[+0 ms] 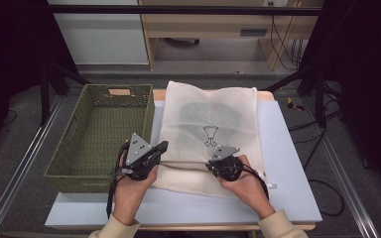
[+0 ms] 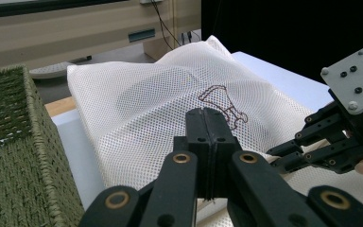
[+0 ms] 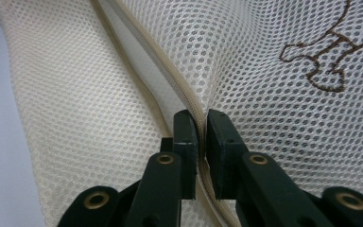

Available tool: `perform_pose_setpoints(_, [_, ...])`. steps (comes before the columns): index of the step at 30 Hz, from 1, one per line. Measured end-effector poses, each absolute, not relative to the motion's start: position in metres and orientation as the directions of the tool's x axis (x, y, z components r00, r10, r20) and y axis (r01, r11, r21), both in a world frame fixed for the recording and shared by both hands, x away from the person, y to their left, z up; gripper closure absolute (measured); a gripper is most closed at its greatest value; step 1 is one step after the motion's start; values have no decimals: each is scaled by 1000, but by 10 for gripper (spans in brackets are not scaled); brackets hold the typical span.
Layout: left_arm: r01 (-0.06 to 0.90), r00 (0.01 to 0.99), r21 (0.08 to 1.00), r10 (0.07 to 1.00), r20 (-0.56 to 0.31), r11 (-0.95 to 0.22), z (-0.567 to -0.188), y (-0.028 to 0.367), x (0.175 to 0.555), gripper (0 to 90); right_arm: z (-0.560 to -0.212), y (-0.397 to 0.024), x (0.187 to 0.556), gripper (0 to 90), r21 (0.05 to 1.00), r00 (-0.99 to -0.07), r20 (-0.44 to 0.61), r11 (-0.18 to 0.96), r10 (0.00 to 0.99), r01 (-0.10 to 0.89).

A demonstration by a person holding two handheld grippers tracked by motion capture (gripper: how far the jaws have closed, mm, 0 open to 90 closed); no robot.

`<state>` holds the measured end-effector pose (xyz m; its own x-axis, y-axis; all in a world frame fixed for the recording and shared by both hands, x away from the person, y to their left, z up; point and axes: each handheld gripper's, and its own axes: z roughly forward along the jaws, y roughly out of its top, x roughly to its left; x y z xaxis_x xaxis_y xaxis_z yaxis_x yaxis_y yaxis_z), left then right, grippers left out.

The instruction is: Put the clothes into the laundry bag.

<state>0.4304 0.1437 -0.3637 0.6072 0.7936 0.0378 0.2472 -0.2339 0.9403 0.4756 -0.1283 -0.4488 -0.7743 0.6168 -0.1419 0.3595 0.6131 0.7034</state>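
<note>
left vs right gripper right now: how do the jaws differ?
The left gripper has its jaws pressed flat together, no mesh visible between them; the right gripper shows a slim gap with the mesh bag's zipper seam running through it. Both sit at the bag's near edge.

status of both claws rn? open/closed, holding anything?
Left claw: closed, jaws pressed together; whether it pinches the mesh laundry bag cannot be told.
Right claw: closed on the bag's zipper seam.

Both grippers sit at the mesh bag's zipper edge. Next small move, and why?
Probably slide the right gripper along the zipper to open it. Its jaws straddle the zipper band, while the left gripper is shut by the mesh bag, whose dark contents remain inside.
</note>
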Motion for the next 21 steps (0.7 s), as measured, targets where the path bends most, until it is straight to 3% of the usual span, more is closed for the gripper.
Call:
perform_pose_setpoints(7, [241, 599, 945, 800, 33, -219, -360, 150, 430, 898, -448, -126, 472, 645, 707, -751, -184, 616, 634, 347])
perform_pose_setpoints(13, [242, 587, 948, 809, 25, -205, -357, 156, 431, 898, -446, -127, 468, 558, 707, -740, -207, 621, 640, 339])
perform_pose_setpoints(21, [248, 589, 946, 808, 22, -206, -356, 159, 432, 898, -438, -129, 456, 320, 723, -697, -242, 605, 675, 334])
